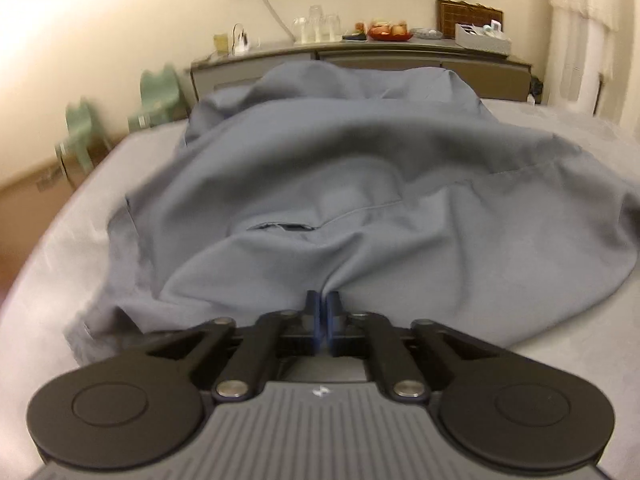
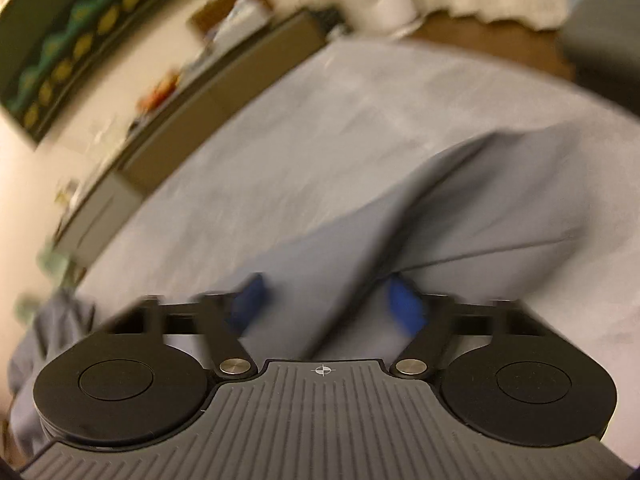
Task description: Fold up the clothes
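my left gripper (image 1: pixel 322 304) is clenched on a pinch of the blue-grey garment (image 1: pixel 340 184), its 2 blue pads (image 1: pixel 314 312) pressed together with the near edge of the cloth gathered between them. from that pinch the cloth fans away across the grey table (image 1: pixel 60 240), rumpled and humped, with a pocket slit (image 1: pixel 280 227) showing just beyond the grip. the garment lies loosely spread over the table, not in a flat folded stack; its far end rises in a mound toward the sideboard (image 1: pixel 360 56) that stands past the table's far edge.

my right gripper (image 2: pixel 326 306) has its jaws spread apart, holding nothing. a ridge of the same garment (image 2: pixel 460 208) runs between its 2 pads (image 2: pixel 402 306), so it straddles cloth without gripping. this view is strongly blurred and tilted, so i cannot tell whether the pads touch the cloth.

risks, as i judge them:
1. the left pinch is narrow and takes only a small bunch of cloth; a sharp pull could drag the cloth out of the pads.
2. if the right gripper closes on the ridge, it may catch 2 layers instead of 1, and the fold would come out twisted.
3. the humped middle holds slack; folding over it would trap creases.
4. the garment's left edge lies near the table's left side, and dragging it that way could slide it off.
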Demonstrator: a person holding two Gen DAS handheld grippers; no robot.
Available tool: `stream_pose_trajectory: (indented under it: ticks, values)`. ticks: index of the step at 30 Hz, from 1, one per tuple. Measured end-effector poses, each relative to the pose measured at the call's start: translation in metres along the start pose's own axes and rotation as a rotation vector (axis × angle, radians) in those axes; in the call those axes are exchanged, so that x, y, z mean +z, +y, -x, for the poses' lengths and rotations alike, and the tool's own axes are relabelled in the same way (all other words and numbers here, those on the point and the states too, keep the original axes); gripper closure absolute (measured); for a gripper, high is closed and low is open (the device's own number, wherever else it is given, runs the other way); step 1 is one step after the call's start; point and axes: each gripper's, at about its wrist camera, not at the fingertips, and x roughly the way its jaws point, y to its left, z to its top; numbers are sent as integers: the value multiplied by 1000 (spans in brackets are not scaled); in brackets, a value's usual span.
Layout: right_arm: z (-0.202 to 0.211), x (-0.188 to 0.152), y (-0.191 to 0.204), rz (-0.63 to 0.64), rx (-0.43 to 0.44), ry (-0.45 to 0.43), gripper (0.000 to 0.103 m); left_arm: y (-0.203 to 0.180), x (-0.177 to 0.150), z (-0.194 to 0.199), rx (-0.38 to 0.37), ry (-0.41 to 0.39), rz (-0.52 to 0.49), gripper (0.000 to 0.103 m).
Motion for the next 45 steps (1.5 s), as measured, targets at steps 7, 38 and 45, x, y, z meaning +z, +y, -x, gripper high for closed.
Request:
stream_pose_trajectory:
  ticks: [7,38,45]
  values:
    - [75,6,20,180,278,-312,100,19,-24,54,-8,-68,35,101]
    - [-48,-36,270,544,309,50,13,101,119,-54,-34,-111,146,22]
    - [-178,-60,330,585,395,384,79,112,136,-55,-1,-184,164,20]
